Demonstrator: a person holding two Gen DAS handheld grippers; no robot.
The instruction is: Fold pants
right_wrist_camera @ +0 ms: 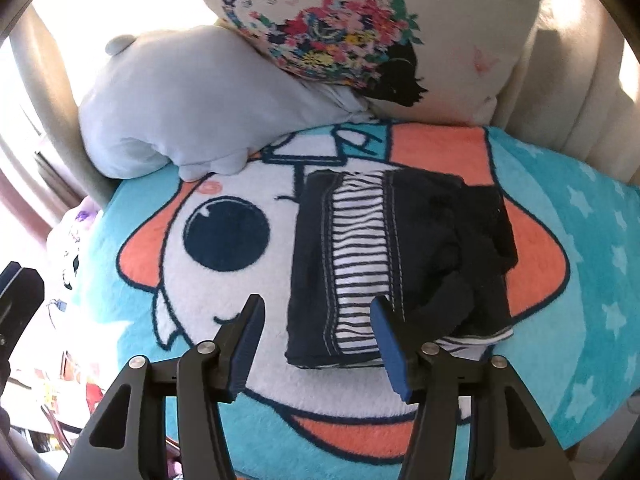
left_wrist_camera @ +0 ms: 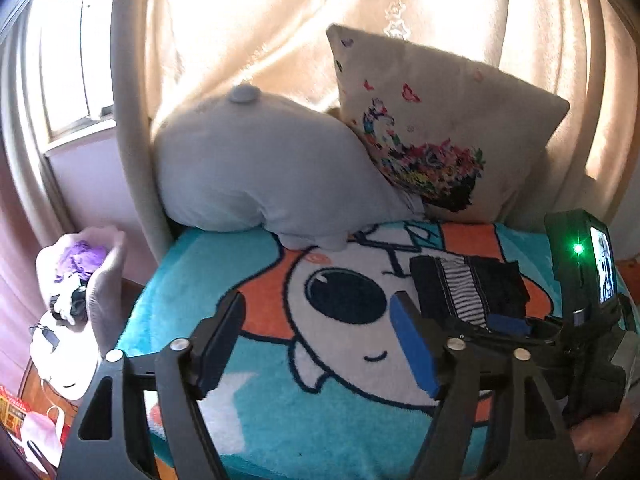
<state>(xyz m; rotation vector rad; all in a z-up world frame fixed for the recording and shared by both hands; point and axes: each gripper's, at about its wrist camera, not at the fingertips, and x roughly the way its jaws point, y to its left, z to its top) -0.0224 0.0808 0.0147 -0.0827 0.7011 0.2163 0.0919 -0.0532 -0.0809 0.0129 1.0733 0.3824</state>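
Right gripper (right_wrist_camera: 318, 342): jaws spread, nothing between the blue pads, held above the near edge of the folded pants (right_wrist_camera: 400, 256). Left gripper (left_wrist_camera: 322, 344): jaws spread and empty, above the cartoon blanket (left_wrist_camera: 248, 412), to the left of the pants (left_wrist_camera: 468, 290). Pants: dark fabric with a striped panel, folded into a compact rectangle, lying flat on the blanket. Beyond the pants, a grey plush cushion (right_wrist_camera: 188, 108) and a floral pillow (right_wrist_camera: 384, 40) lean against the curtain (left_wrist_camera: 288, 20).

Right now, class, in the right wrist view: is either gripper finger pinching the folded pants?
No. The folded pants lie flat on the cartoon blanket, and the right gripper stands open with nothing clamped between its fingers.
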